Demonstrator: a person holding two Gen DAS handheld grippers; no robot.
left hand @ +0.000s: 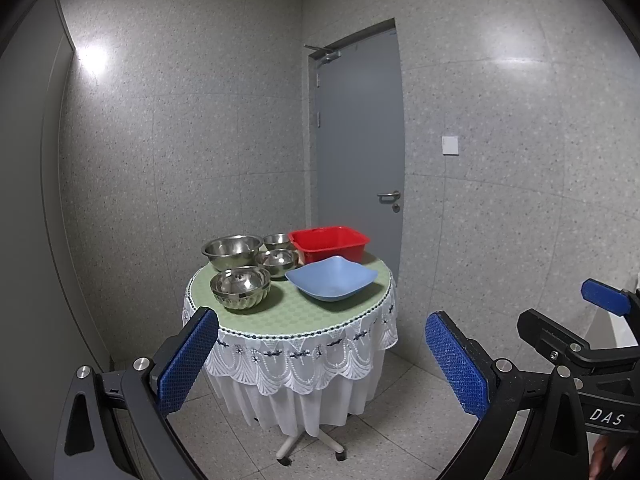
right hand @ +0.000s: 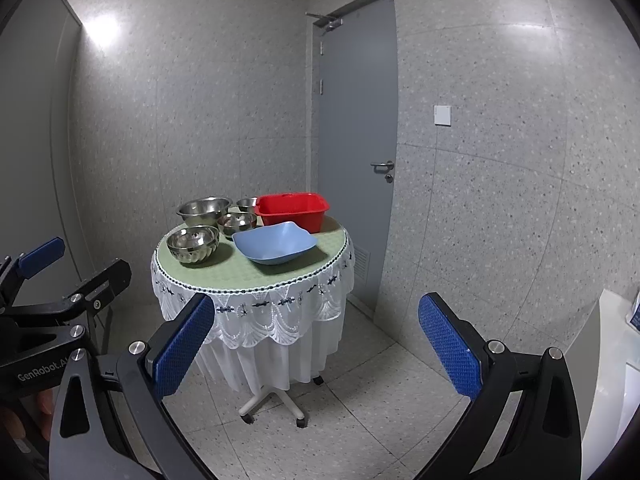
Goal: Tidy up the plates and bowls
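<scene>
Green-clothed round worktop (left hand: 280,312) carries a red tub (left hand: 329,243), a blue square plate (left hand: 331,278) and four steel bowls (left hand: 240,288), all unstacked. Both grippers, left (left hand: 322,364) and right (right hand: 316,346), hang apart, well short; sorting looks unstarted.

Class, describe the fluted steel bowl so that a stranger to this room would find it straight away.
Start at the round table with the lace-edged cloth, in front of the grey door. Four steel bowls stand on its left half; take the front one, nearest the table's edge. Only this bowl has ribbed, scalloped sides, and it appears to hold a second bowl nested inside.
</scene>
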